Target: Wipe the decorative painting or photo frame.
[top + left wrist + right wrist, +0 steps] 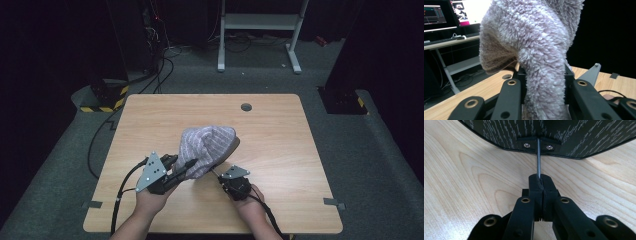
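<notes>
A fluffy lilac-grey striped sock (206,144) is pulled over a flat foot-shaped form whose tan edge (235,144) sticks out at the right, raised above the wooden table (280,150). My left gripper (190,165) is shut on the sock's lower end, and the fleece (536,50) fills the gap between its jaws (545,77). My right gripper (220,176) is shut on a thin metal rod (538,157). The rod runs up into a bracket with two screws on the form's dark speckled underside (579,135).
A round cable hole (246,106) sits near the table's far edge. Tape marks lie at the near left (94,204) and near right (334,202) corners. Beyond the table are a white desk frame (260,22) and floor cables (100,135). Monitors (439,15) glow on another desk.
</notes>
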A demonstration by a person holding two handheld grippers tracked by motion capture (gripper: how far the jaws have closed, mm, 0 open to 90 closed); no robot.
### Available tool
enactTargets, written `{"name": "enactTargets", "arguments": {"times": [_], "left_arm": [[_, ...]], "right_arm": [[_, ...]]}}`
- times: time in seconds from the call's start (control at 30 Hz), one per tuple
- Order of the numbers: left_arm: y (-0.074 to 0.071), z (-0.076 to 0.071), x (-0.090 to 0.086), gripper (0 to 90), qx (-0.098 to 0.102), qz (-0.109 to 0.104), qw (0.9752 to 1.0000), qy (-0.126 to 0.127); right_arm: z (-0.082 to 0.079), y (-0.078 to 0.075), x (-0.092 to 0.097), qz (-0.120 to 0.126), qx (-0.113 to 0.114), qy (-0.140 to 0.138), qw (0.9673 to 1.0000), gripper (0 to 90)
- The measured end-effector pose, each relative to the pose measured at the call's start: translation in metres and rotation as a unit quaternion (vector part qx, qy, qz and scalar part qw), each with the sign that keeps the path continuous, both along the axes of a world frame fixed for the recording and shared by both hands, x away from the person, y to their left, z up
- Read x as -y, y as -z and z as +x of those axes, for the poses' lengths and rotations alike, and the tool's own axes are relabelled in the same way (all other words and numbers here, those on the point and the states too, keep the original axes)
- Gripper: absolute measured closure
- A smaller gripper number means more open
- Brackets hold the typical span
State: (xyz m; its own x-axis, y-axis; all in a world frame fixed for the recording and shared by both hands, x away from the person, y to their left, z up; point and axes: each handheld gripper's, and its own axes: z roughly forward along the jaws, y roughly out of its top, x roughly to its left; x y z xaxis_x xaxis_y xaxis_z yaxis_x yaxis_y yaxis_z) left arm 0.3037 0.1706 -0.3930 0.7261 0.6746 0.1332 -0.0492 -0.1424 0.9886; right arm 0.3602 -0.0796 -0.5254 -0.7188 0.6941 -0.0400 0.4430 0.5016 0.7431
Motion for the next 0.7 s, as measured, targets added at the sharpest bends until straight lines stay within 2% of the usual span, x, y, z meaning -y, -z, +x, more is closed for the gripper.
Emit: {"name": "enactTargets", "arguments": {"times": [0.13, 0.2, 0.3, 0.37, 0.43, 0.53, 0.6, 0.63, 0.7], "left_arm": [[0.012, -0.008, -0.012, 72.3, 0.003, -0.006, 1.0000, -0.003], [0.021, -0.011, -0.019, 72.9, -0.003, -0.013, 0.9999, -0.004], [0.036, -0.014, -0.029, 74.2, -0.014, -0.010, 0.9998, -0.013], [0.050, -0.010, -0.033, 74.7, -0.043, -0.004, 0.9989, -0.019], [0.062, -0.005, -0.035, 74.7, -0.064, -0.004, 0.9978, -0.020], [0.084, 0.006, -0.029, 74.8, -0.096, 0.026, 0.9948, -0.022], [0.092, 0.011, -0.029, 74.8, -0.107, 0.014, 0.9940, -0.014], [0.095, 0.014, -0.032, 74.8, -0.123, -0.001, 0.9924, -0.007], [0.095, 0.016, -0.034, 74.7, -0.132, -0.008, 0.9912, -0.001]], "right_arm": [[-0.001, 0.000, -0.001, -0.002, 0.000, 0.001, 1.0000, 89.0], [0.000, 0.000, 0.000, 0.000, 0.000, 0.001, 1.0000, 89.0], [-0.001, 0.000, -0.001, -0.002, 0.000, 0.001, 1.0000, 88.9], [-0.001, 0.000, -0.001, -0.001, 0.000, 0.001, 1.0000, 88.9], [0.000, 0.000, -0.001, -0.001, 0.000, 0.001, 1.0000, 89.0], [-0.001, 0.000, -0.001, -0.003, 0.001, 0.002, 1.0000, 89.0], [-0.001, 0.000, -0.001, -0.003, 0.001, 0.002, 1.0000, 88.9], [-0.001, 0.000, -0.001, -0.002, 0.001, 0.003, 1.0000, 88.9], [0.000, 0.000, -0.001, -0.003, 0.002, 0.004, 1.0000, 88.8]]}}
